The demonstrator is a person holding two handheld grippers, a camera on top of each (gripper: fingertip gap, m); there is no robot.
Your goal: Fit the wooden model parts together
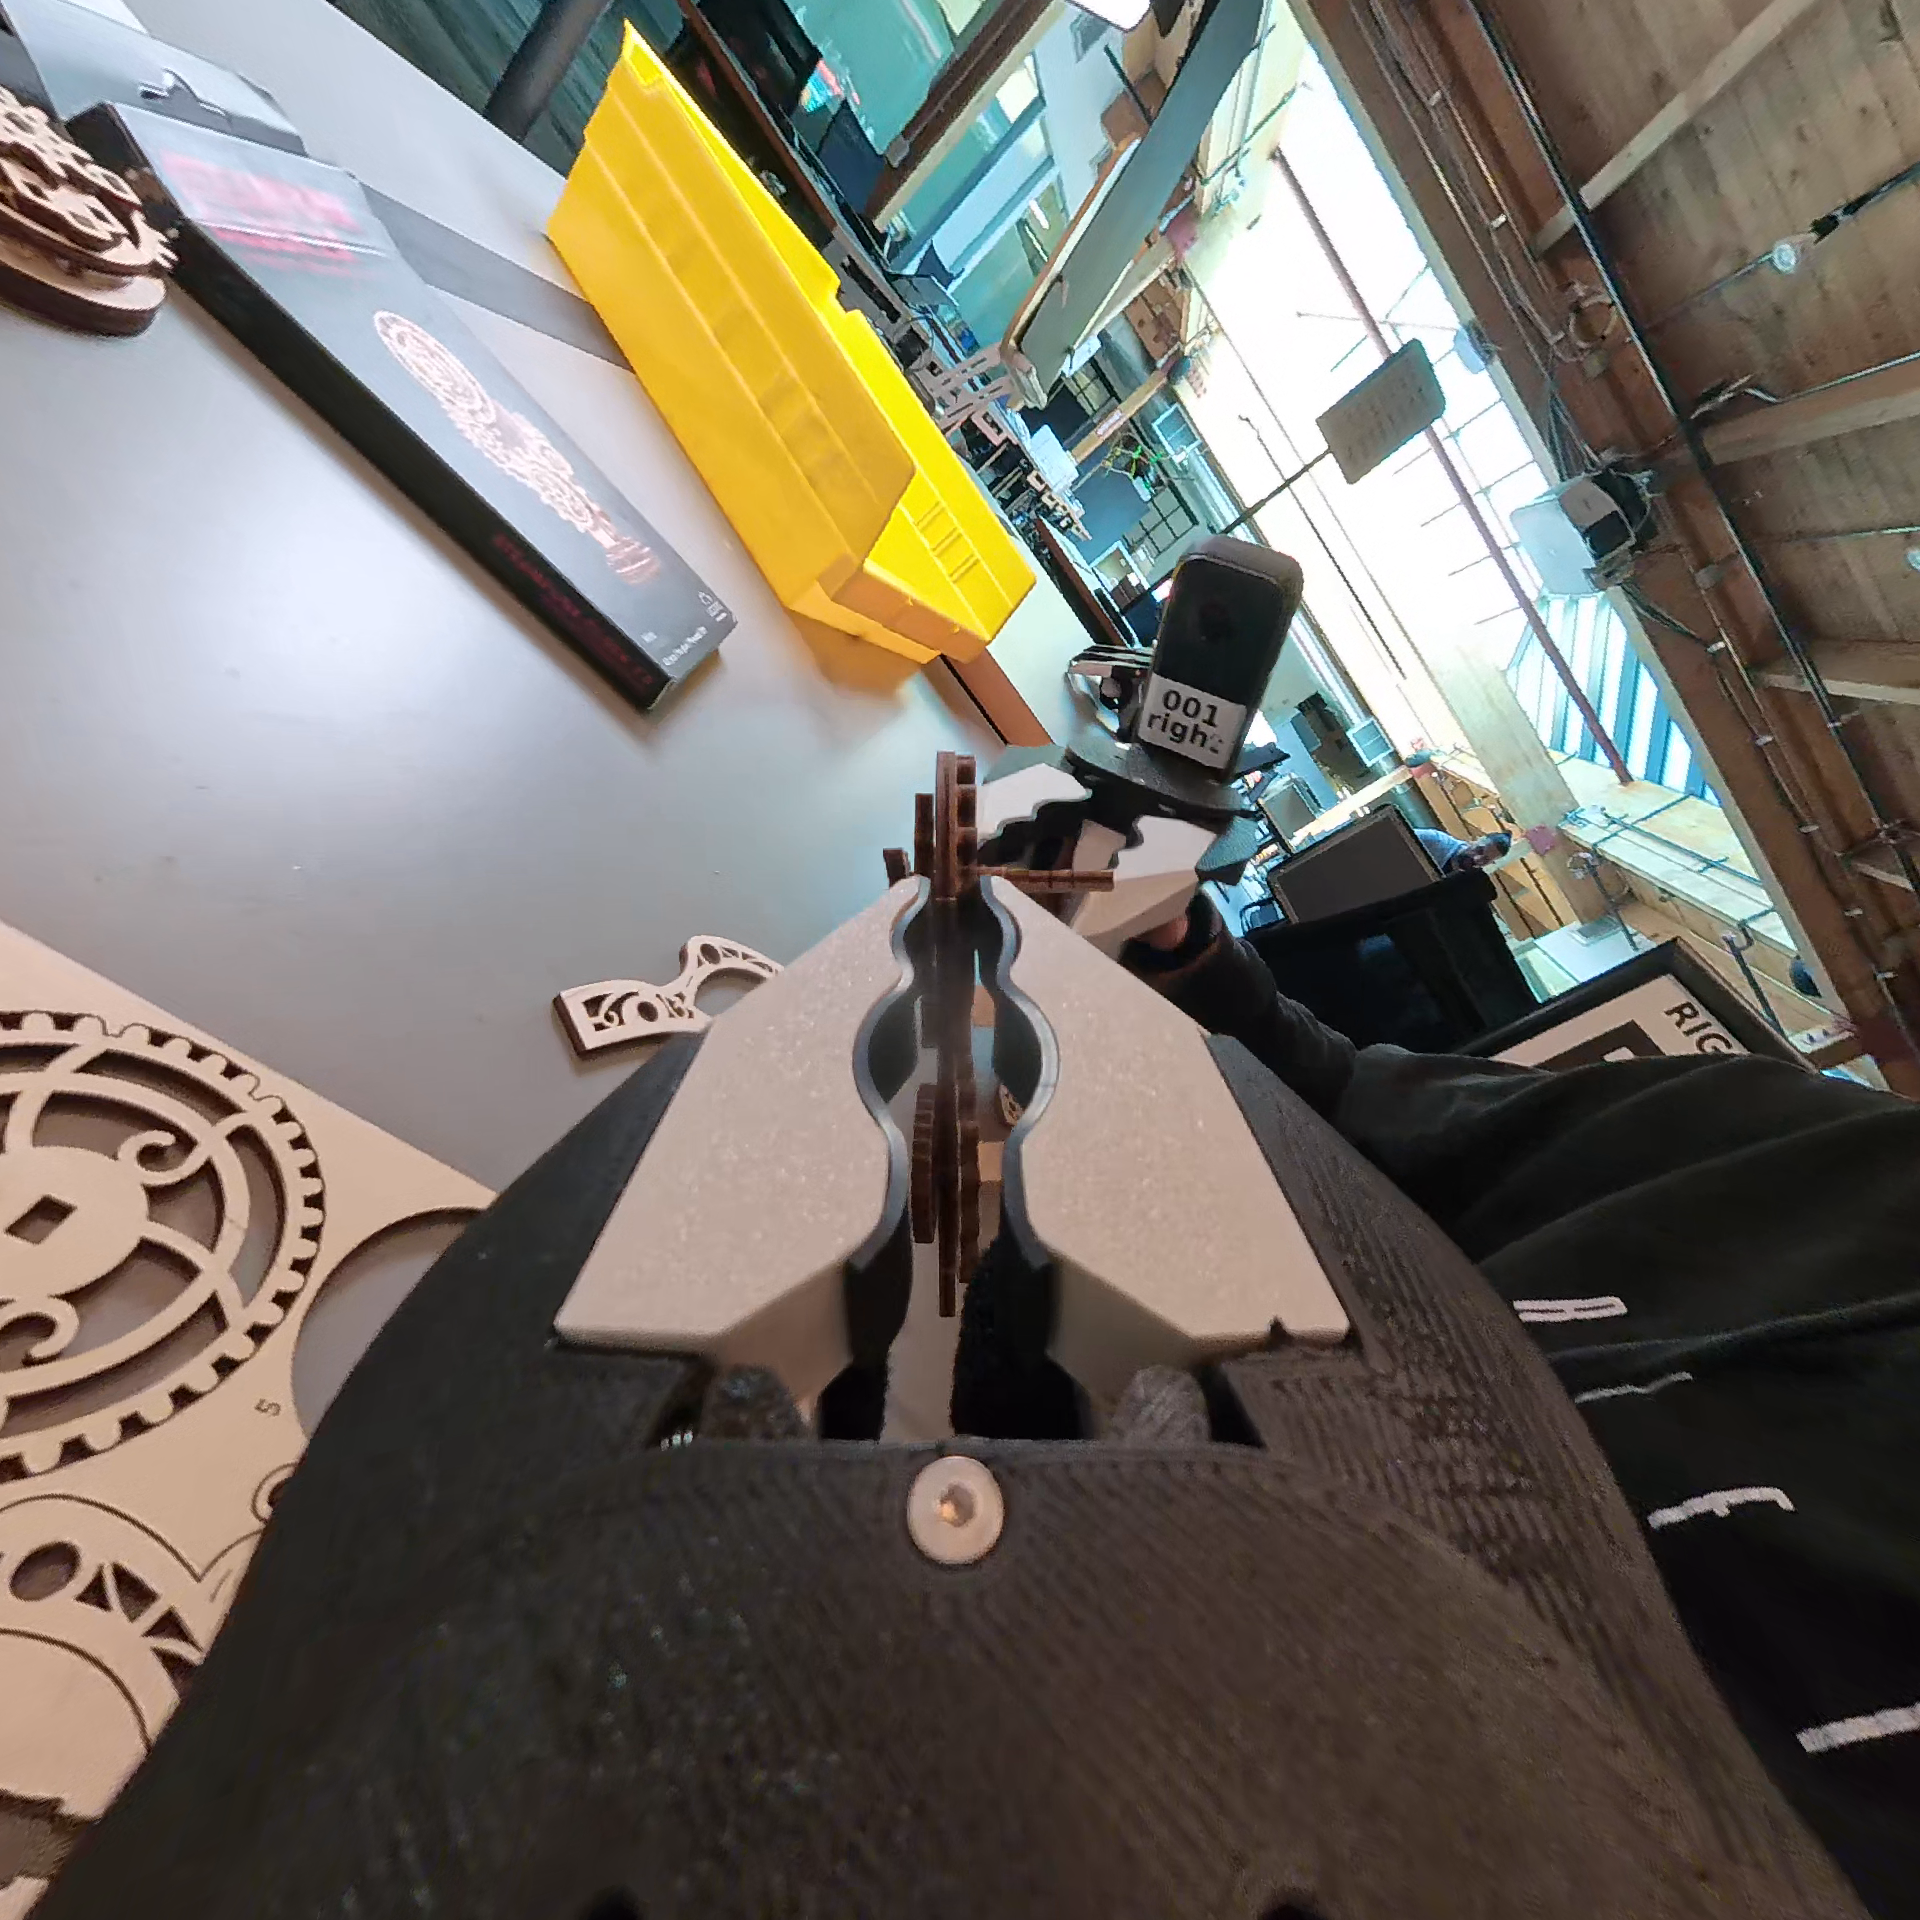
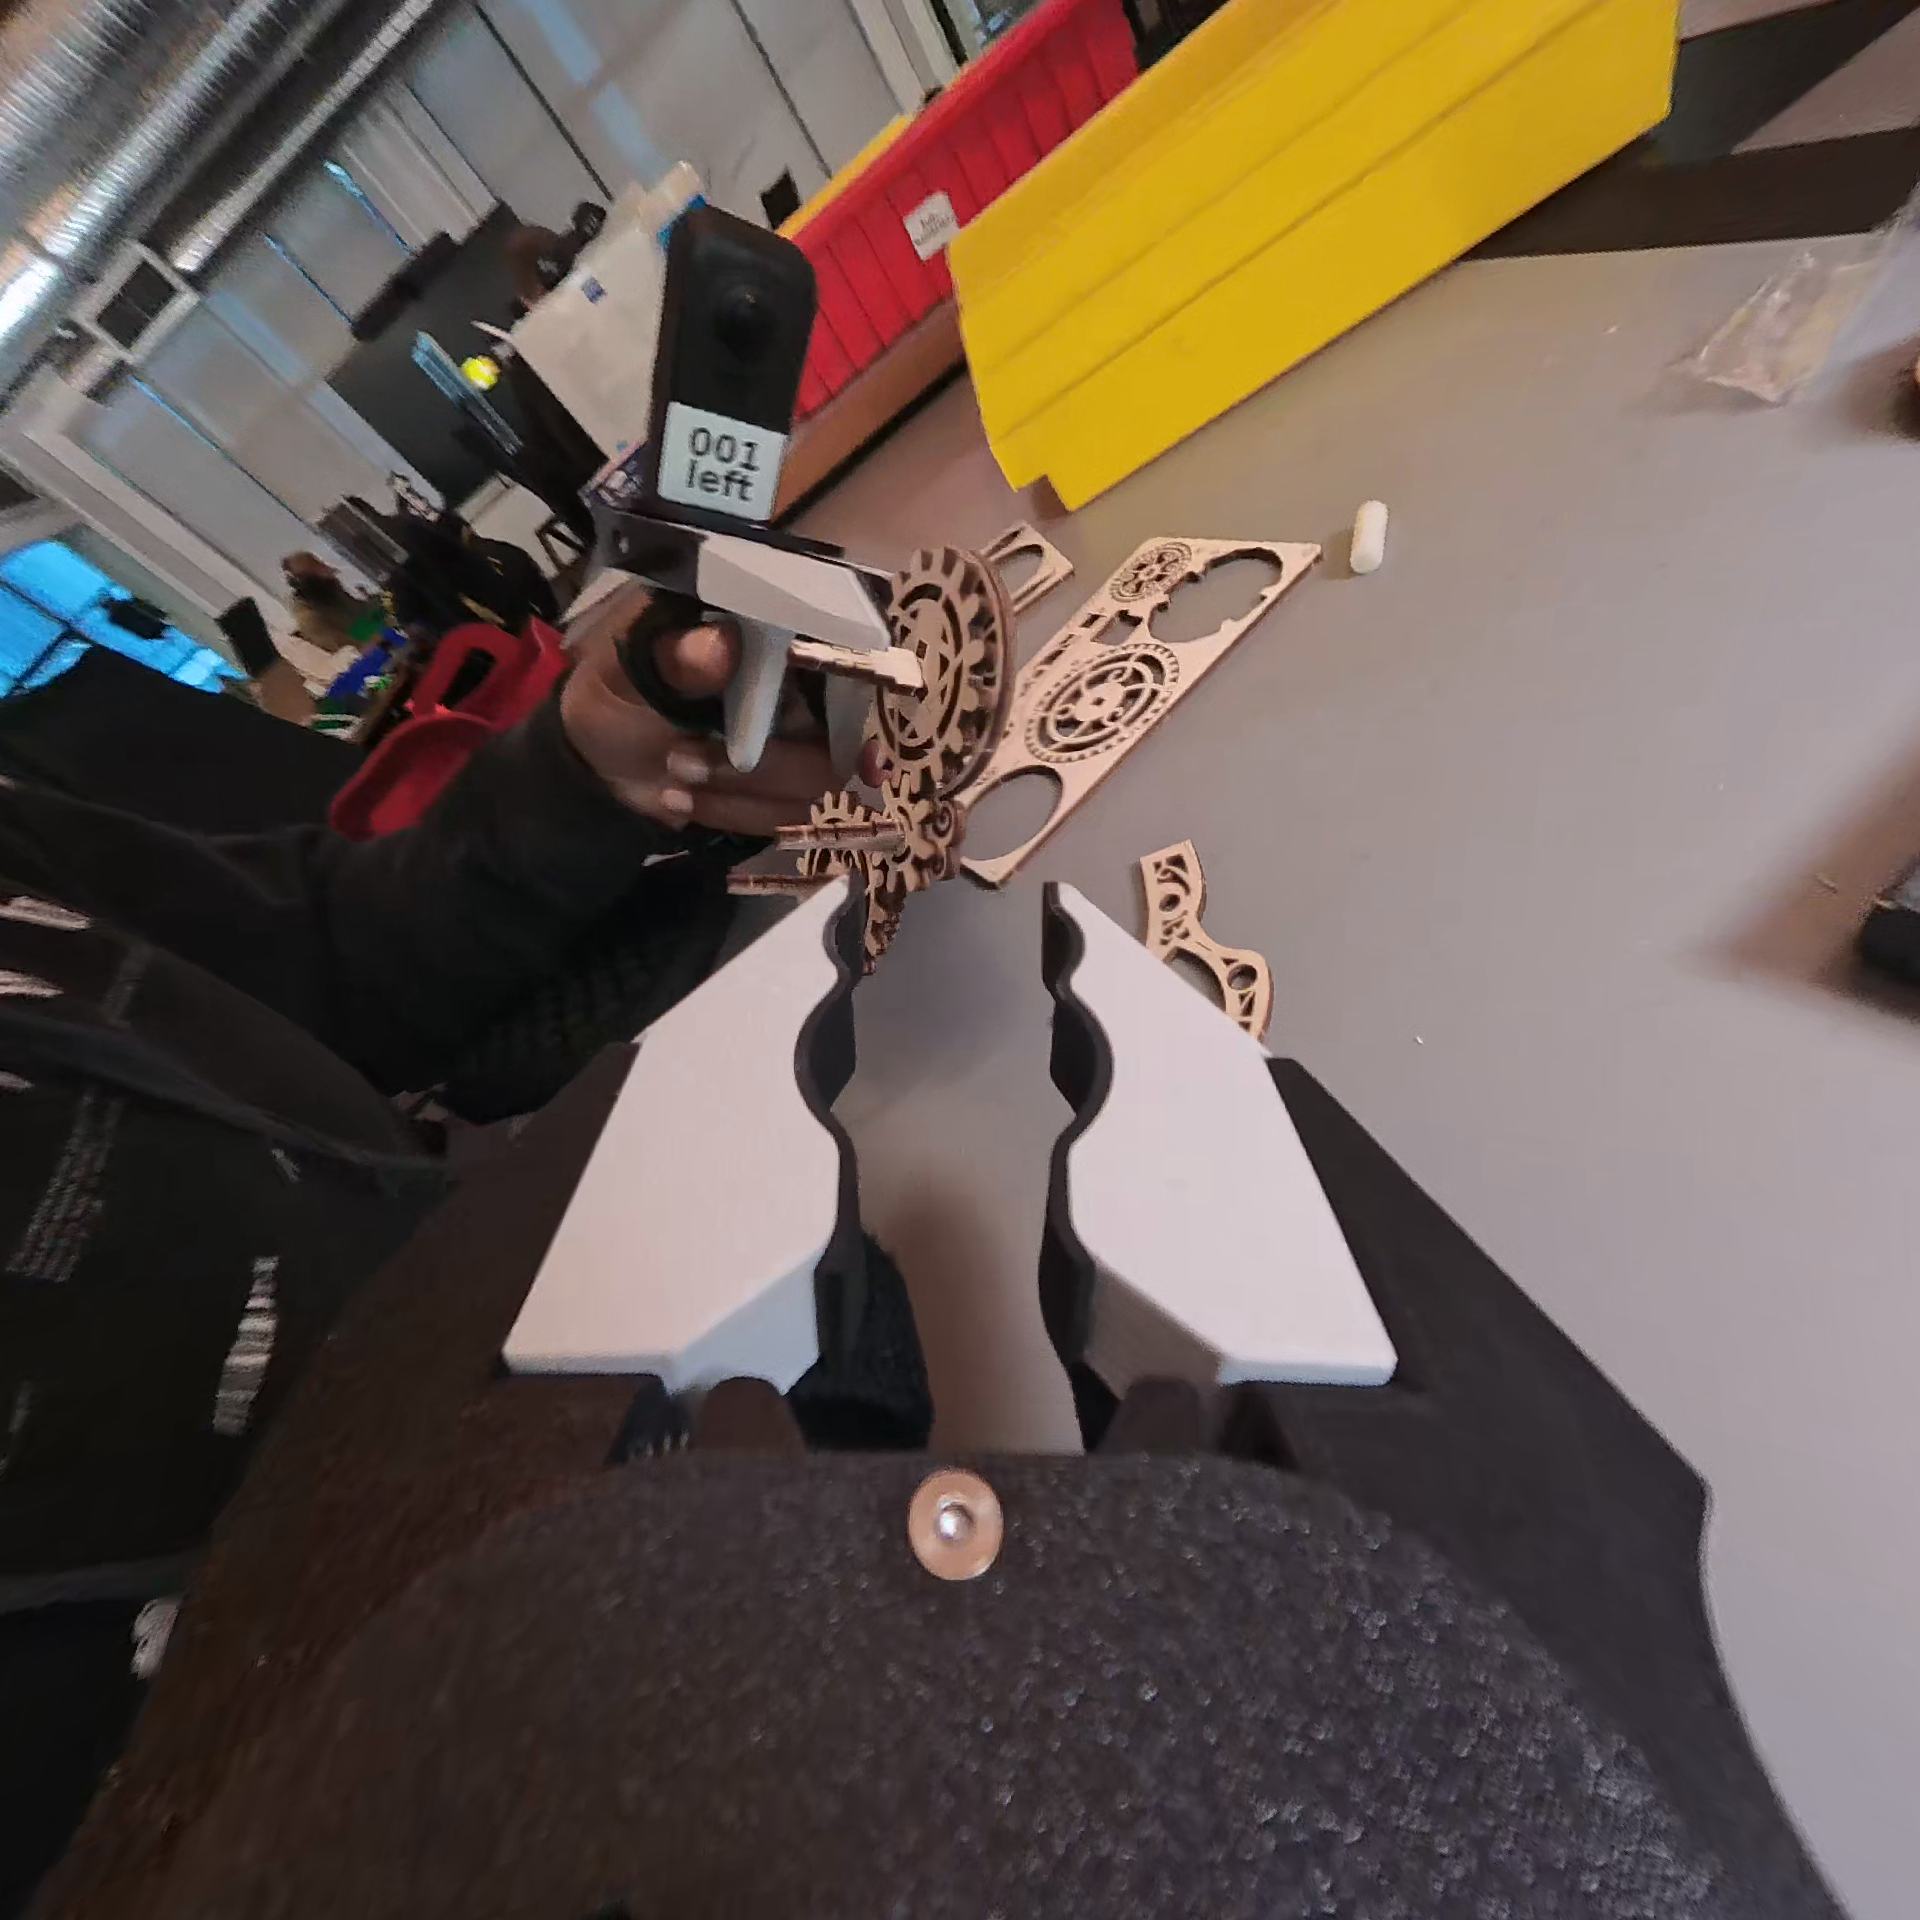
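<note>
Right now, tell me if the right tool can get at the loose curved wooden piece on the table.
Probably yes. The right tool is open and empty, and the curved wooden piece lies flat on the table just beside its fingertip, nothing on it. Lying flat, it may be awkward to pinch.

Open grey bench point(image 2: 1558, 935) stretches ahead of the right gripper point(image 2: 951, 925), whose fingers point(image 2: 1164, 1143) stand apart with a clear channel between them. Just beside its tip hangs the wooden gear assembly point(image 2: 925, 707), clamped edge-on in the left gripper point(image 1: 951, 914), so the left side is blocked. A curved wooden piece point(image 2: 1205, 935) lies near on the right. Farther off, the fretwork sheet point(image 2: 1101, 686) and yellow bins point(image 2: 1299, 260) close the far edge.
</note>
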